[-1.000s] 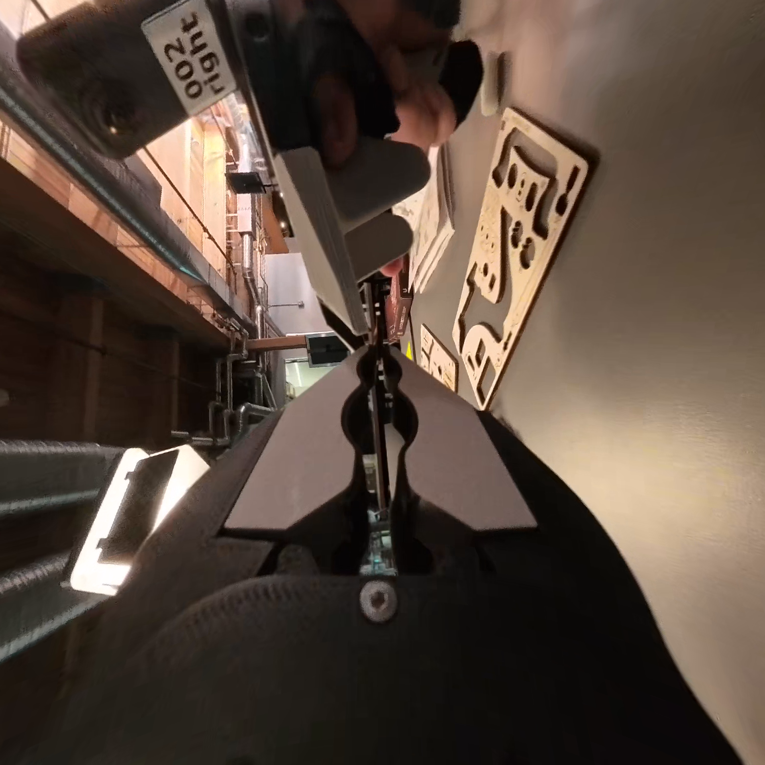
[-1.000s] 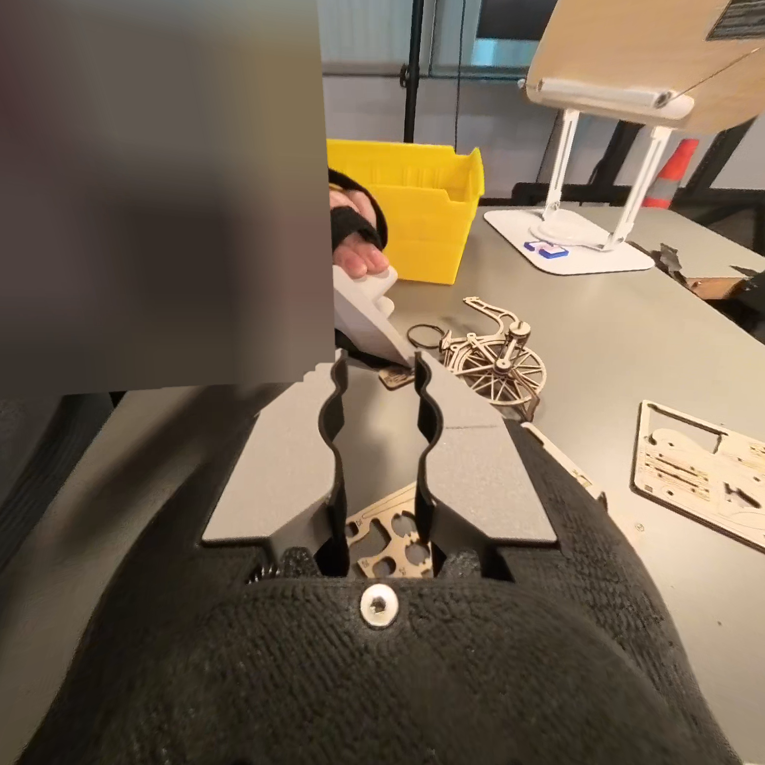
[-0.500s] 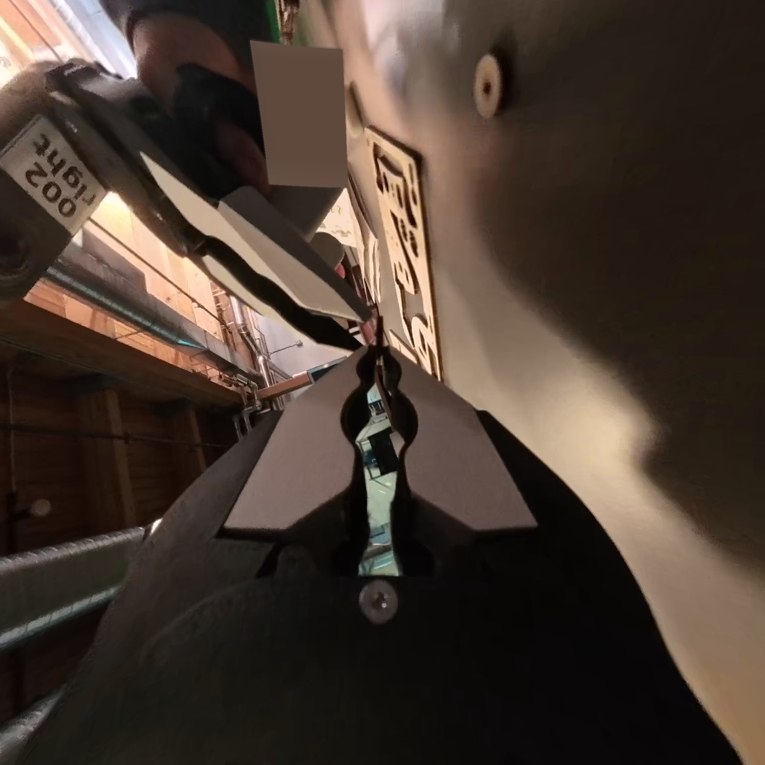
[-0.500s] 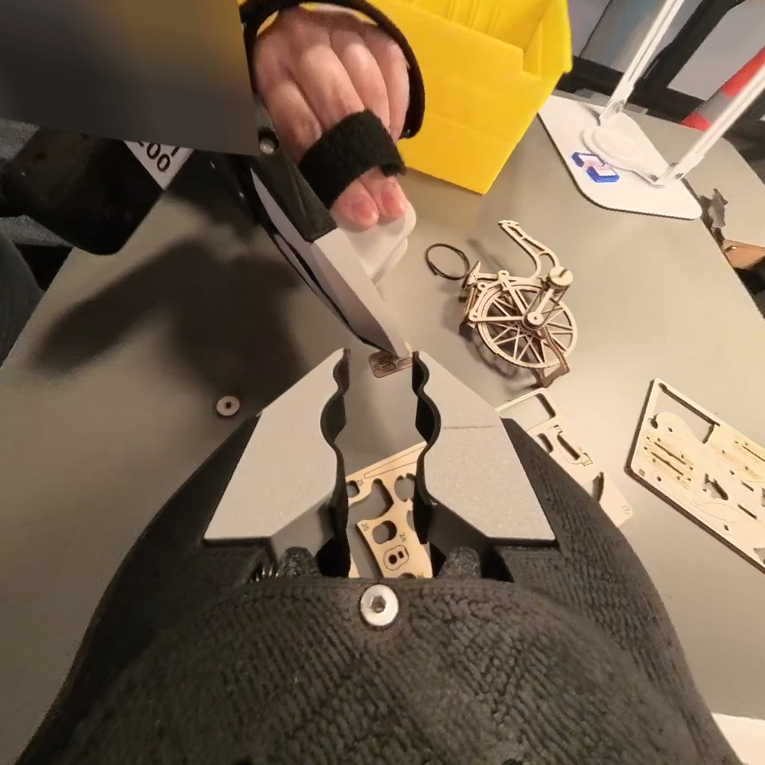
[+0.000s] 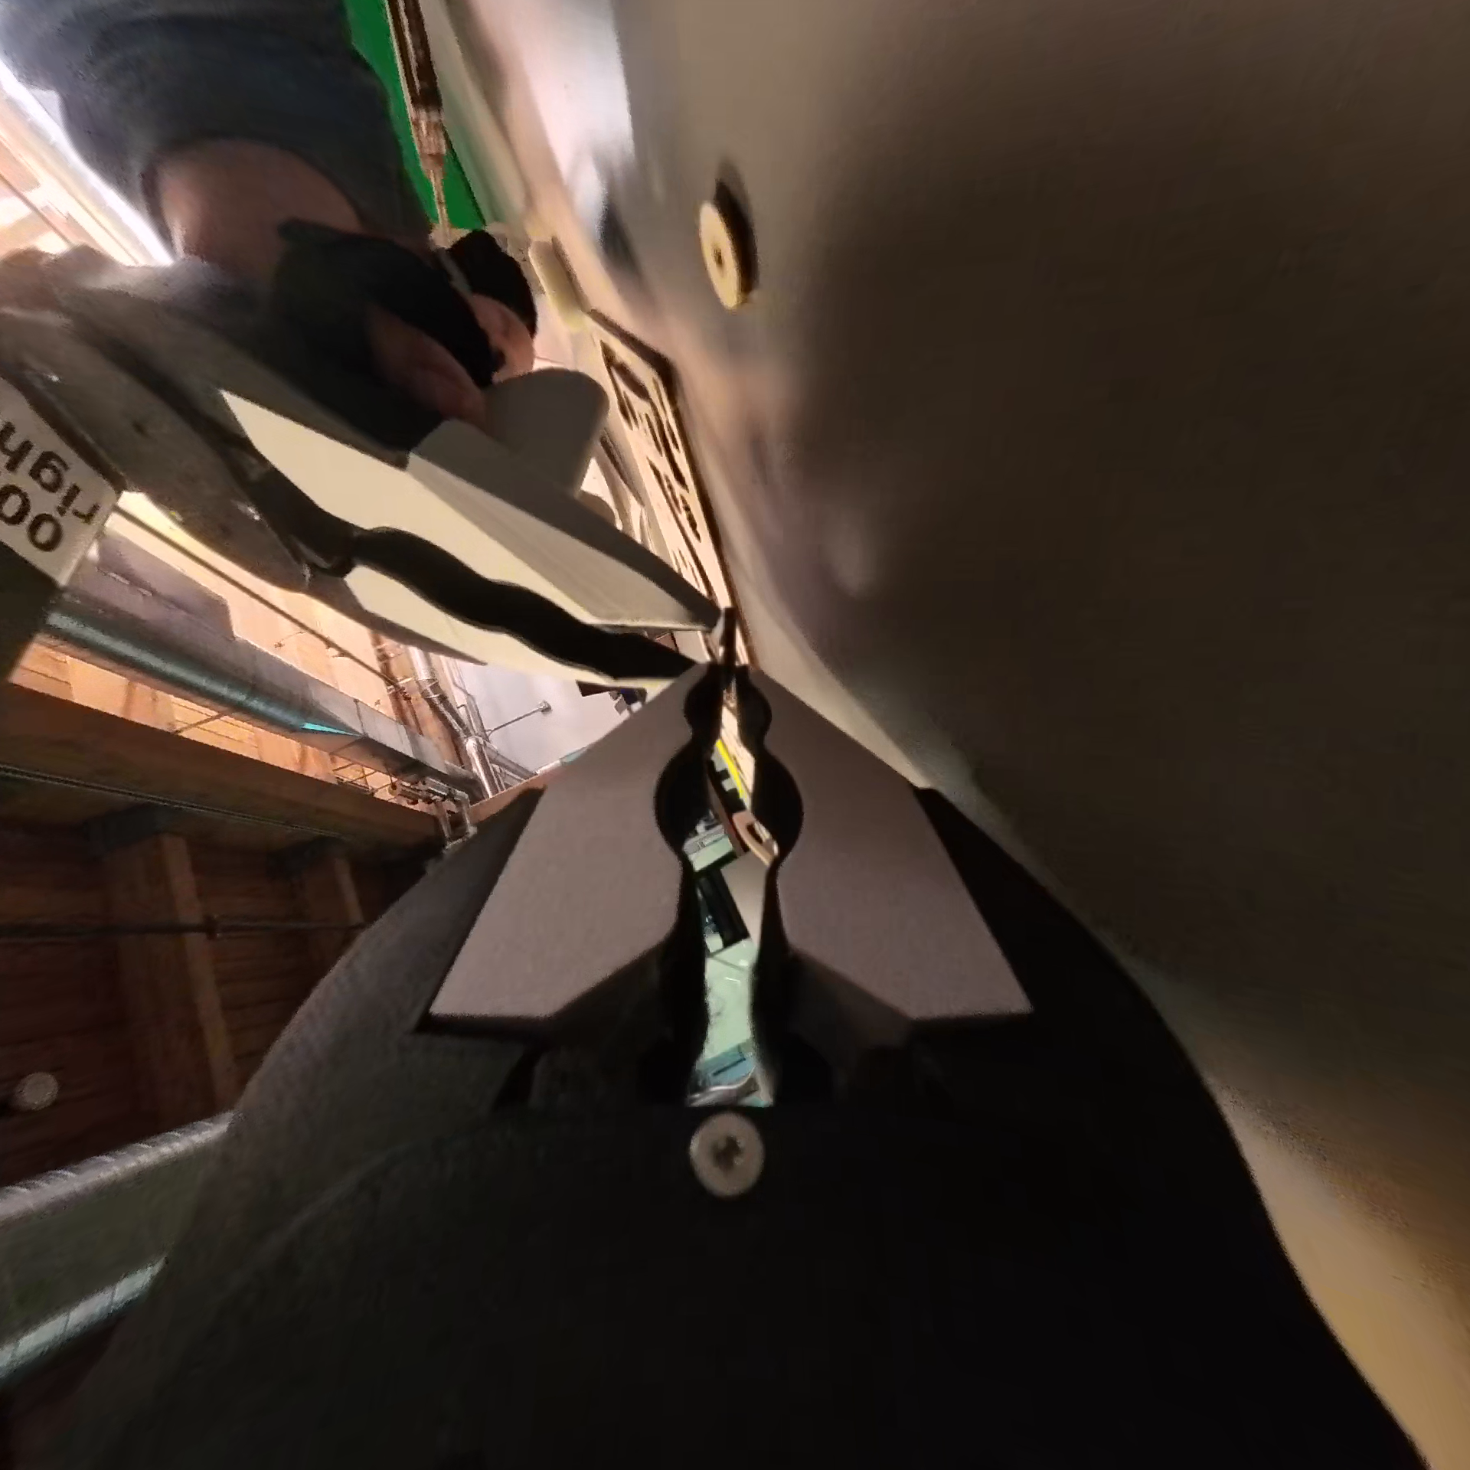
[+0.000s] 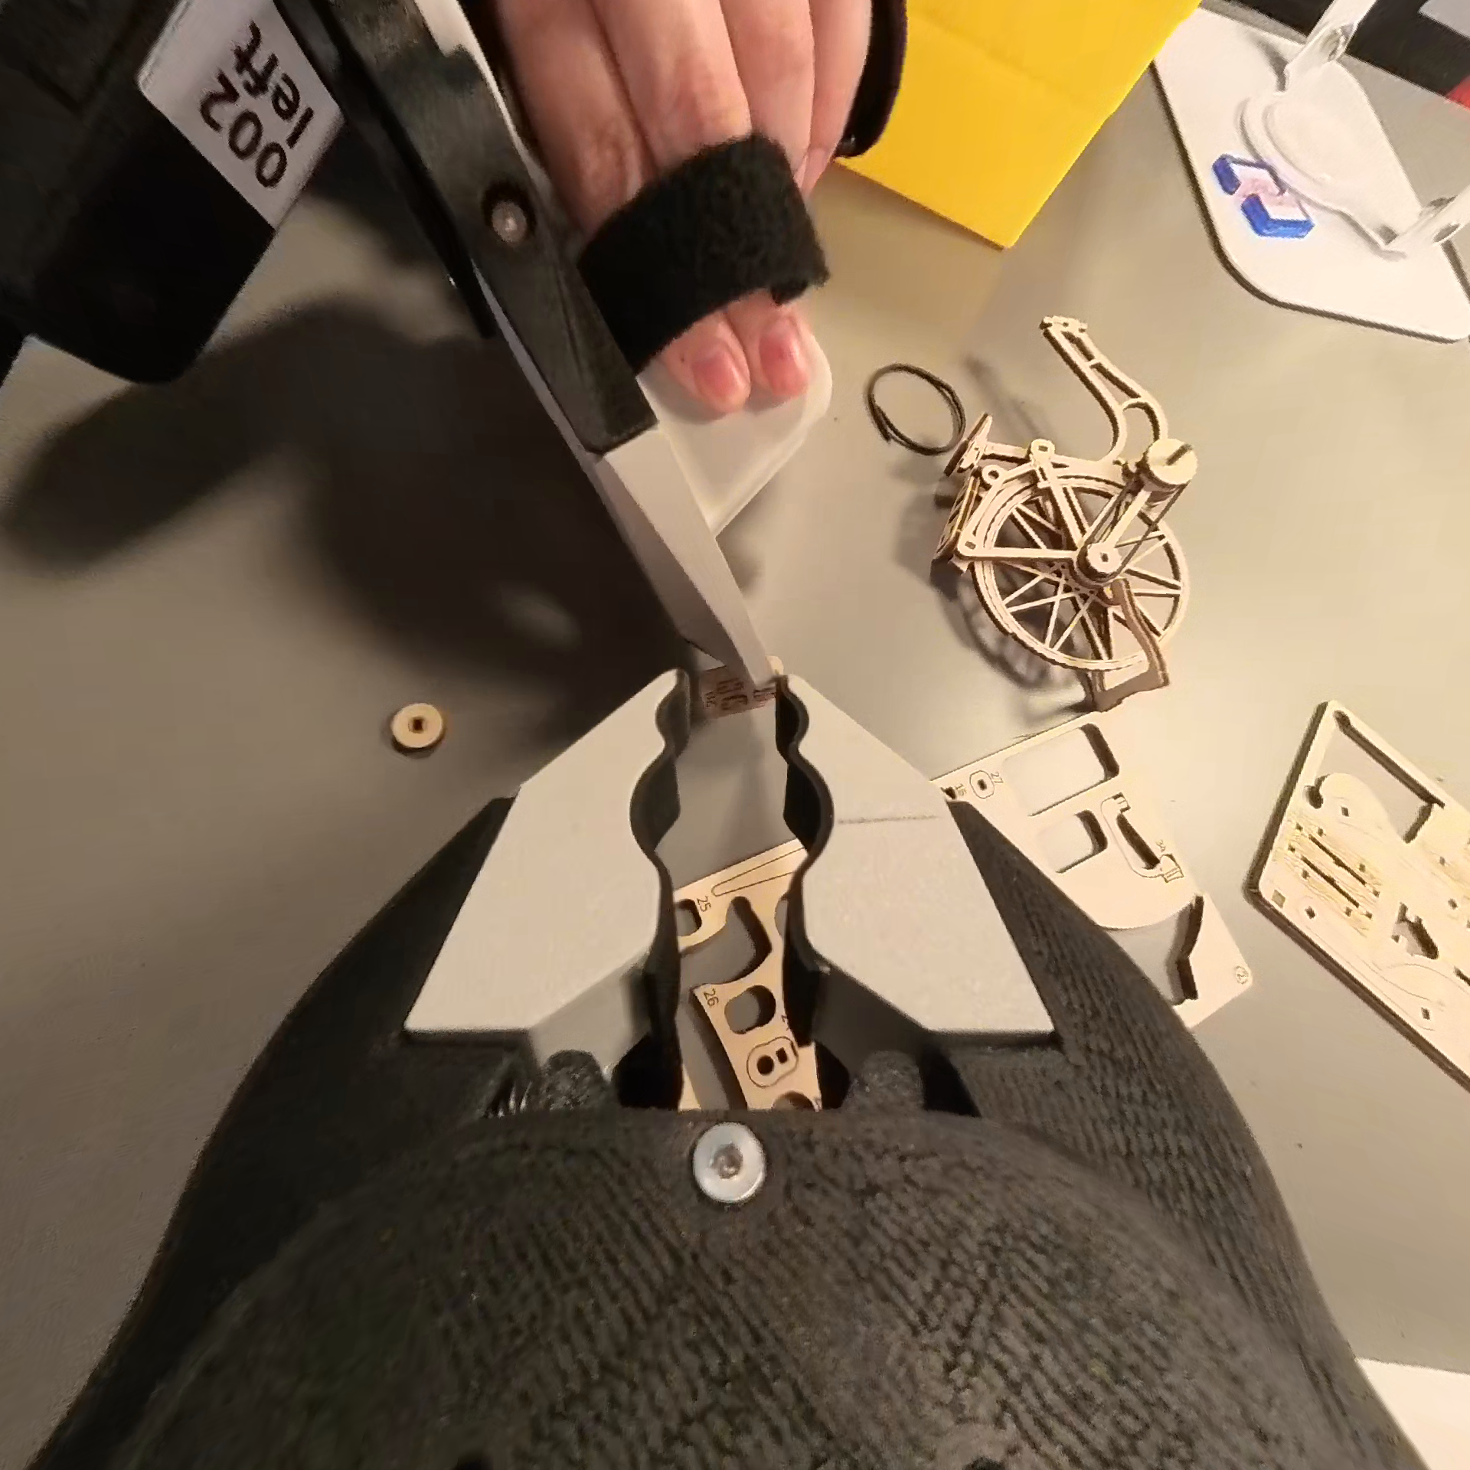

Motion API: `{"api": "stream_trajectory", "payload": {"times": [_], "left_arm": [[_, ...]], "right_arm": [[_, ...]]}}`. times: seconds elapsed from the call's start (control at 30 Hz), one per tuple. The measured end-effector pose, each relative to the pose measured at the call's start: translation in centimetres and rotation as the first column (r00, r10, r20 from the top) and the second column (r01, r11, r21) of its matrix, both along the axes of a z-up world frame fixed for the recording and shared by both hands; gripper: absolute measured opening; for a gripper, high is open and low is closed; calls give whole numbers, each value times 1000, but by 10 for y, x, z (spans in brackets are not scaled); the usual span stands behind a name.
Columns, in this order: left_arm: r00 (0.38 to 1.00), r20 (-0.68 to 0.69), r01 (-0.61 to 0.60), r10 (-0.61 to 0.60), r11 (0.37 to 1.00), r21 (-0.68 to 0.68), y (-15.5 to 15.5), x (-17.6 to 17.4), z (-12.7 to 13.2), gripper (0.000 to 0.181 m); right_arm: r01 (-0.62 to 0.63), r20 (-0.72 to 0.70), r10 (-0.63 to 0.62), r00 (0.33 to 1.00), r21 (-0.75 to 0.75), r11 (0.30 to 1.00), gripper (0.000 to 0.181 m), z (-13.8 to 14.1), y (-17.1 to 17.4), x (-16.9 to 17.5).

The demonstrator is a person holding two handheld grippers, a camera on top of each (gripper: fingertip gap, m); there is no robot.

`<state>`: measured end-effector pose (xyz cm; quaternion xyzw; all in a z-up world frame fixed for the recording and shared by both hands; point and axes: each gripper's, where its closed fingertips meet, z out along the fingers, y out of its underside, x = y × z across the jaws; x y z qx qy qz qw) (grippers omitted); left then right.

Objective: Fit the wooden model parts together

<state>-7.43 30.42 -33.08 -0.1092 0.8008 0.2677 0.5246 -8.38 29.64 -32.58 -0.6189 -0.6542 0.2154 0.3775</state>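
Observation:
A small flat wooden part (image 6: 736, 694) sits between both grippers above the grey table (image 6: 239, 795). My left gripper (image 5: 722, 672) is shut on it, and the part shows edge-on at its tips. In the right wrist view the left gripper (image 6: 748, 664) comes down from the upper left, held by a hand. My right gripper (image 6: 730, 688) has its two tips against the part's opposite ends, pinching it. The right gripper also shows in the left wrist view (image 5: 708, 636). A partly built wooden bicycle model (image 6: 1066, 557) stands to the right.
Cut-out wooden sheets lie below and right of my right gripper (image 6: 740, 954), (image 6: 1098, 859), (image 6: 1368, 899). A small wooden disc (image 6: 418, 728) lies left. A black rubber band (image 6: 915, 410), a yellow bin (image 6: 994, 119) and a white stand base (image 6: 1312, 223) are behind. Less than 4 cm separates the two grippers' tips. It is some 6 cm from my right tips to the small wooden disc (image 6: 418, 728).
The right gripper's jaws have narrowed onto the small part held by the left gripper. Both views have tilted, and the right view now looks more steeply down at the table.

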Motion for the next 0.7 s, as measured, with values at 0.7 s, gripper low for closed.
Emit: {"api": "stream_trajectory", "payload": {"times": [0.7], "left_arm": [[1000,-28,-7,4,996,-85,-3,2,-7,2]], "right_arm": [[14,79,-9,997,-60,998,14,-10,-4,3]]}}
